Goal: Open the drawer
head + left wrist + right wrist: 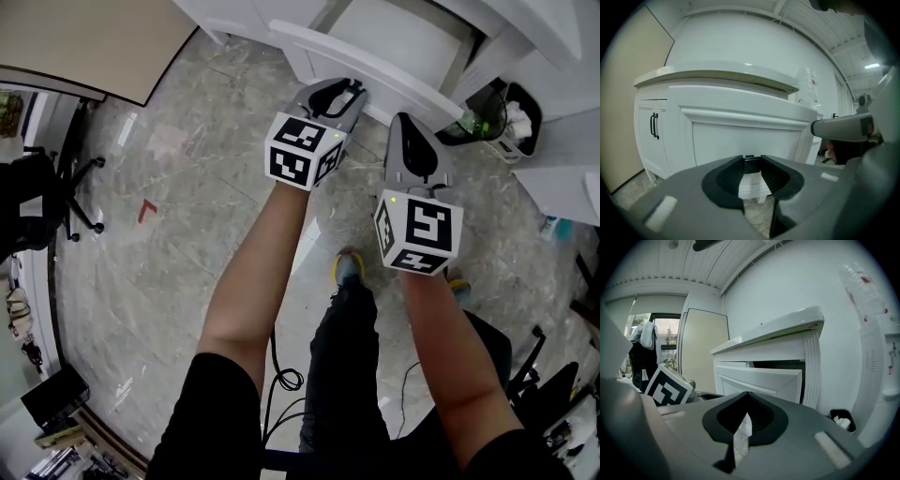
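Head view: the drawer [375,67], upper centre, stands partly pulled out. My left gripper [351,91] touches its front; my right gripper [409,128] hangs just below, apart.

Left gripper view: the jaws seem to pinch a small black handle [749,159].

Right gripper view: the jaws are closed and empty.

I judge the pull is under way. Next I need a straight pull backwards.
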Motion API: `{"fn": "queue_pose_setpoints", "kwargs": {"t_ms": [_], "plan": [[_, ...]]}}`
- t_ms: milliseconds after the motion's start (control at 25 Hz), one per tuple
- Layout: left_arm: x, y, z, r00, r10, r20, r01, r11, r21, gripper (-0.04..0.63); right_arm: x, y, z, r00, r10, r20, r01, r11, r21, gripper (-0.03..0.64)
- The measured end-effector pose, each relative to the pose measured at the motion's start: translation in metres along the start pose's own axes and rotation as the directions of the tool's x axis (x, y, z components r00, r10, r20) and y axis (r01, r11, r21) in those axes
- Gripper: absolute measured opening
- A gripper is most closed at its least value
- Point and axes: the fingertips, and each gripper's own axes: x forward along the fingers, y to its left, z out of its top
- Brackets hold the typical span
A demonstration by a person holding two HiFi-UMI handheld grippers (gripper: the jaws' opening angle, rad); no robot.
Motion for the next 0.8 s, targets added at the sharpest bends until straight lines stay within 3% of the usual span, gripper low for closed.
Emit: {"fn": "queue_pose_setpoints", "kwargs": {"t_ms": [360, 440, 520, 560, 800], "plan": [[-0.014, 0.000, 0.008, 0.999, 0.038, 0.016, -0.038, 0.999, 0.005, 0.137, 0.001, 0.010, 0.012, 0.999, 0.039, -0.021, -0.039, 0.999, 0.013, 0.023], [-0.037, 0.000, 0.038, 0.993, 0.052, 0.108, -0.053, 0.999, 0.008, 0.135, -0.001, 0.014, 0.021, 0.998, 0.058, -0.017, -0.058, 0.998, 0.016, 0.023], [-0.058, -0.002, 0.075, 0.979, 0.076, 0.187, -0.086, 0.995, 0.045, 0.050, -0.005, 0.017, 0.035, 0.997, 0.075, -0.013, -0.075, 0.997, 0.011, 0.023], [-0.064, -0.005, 0.090, 0.976, 0.079, 0.204, -0.093, 0.994, 0.060, 0.011, -0.006, 0.018, 0.043, 0.997, 0.078, -0.013, -0.078, 0.997, 0.008, 0.023], [-0.084, -0.011, 0.165, 0.972, 0.043, 0.230, -0.050, 0.998, 0.024, 0.009, -0.010, 0.023, 0.117, 0.998, 0.058, 0.005, -0.057, 0.998, 0.000, 0.023]]}}
